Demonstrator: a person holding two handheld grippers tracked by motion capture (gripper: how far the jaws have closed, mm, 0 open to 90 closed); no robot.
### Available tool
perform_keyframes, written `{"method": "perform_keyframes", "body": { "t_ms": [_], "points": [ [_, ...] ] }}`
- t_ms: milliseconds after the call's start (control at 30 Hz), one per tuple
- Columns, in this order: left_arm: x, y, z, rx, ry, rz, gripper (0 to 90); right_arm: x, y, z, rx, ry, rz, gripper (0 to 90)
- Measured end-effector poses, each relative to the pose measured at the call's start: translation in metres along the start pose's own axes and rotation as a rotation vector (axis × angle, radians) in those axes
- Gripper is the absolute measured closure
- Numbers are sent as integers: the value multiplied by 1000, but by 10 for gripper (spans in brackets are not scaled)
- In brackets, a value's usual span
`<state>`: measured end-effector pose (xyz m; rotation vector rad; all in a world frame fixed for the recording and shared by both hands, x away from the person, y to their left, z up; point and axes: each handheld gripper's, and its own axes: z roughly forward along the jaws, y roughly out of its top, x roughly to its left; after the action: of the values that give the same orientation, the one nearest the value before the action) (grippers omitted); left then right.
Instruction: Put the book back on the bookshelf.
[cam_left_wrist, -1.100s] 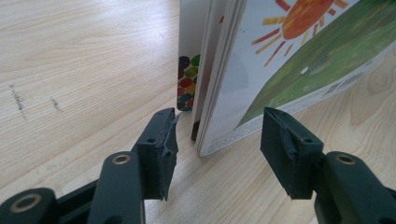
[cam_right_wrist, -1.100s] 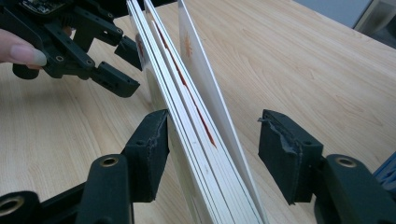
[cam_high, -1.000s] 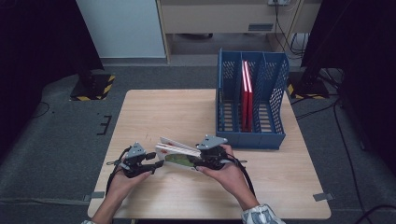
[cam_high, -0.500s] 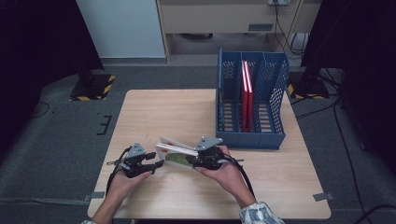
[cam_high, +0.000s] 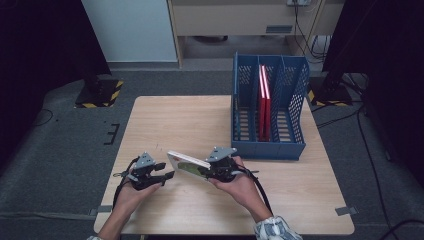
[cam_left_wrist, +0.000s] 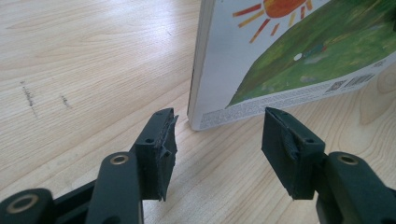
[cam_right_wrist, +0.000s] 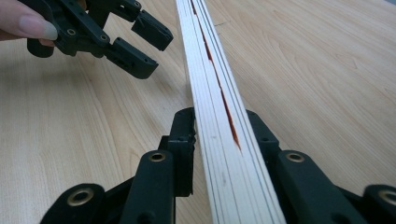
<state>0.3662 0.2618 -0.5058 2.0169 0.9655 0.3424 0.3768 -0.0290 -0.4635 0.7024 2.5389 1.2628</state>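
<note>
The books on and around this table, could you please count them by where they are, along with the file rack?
Picture book held in the right claw: 1
Red books standing in the rack's middle compartment: 2
Blue file rack: 1
Total: 4

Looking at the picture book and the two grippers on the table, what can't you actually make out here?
- Picture book: left gripper view, top and right frame edges cut off its cover.
- Print along the cover's lower edge: too small to read.
- Red books in the blue file rack: high view, edge-on, covers hidden.
- Right gripper: high view, its grey plate hides the jaws.
</note>
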Motion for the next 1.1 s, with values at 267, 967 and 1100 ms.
{"method": "perform_keyframes", "body": {
  "t_ms": [267,967,1100],
  "points": [
    [1,-1,1,36,56,20,349,-1,0,-1,-1,-33,25,750],
    [14,-7,4,126,195,20,115,-7,-11,-14,-25,-103,90,757],
    [17,-10,5,151,216,20,67,-9,-12,-17,-29,-110,99,757]
  ]
}}
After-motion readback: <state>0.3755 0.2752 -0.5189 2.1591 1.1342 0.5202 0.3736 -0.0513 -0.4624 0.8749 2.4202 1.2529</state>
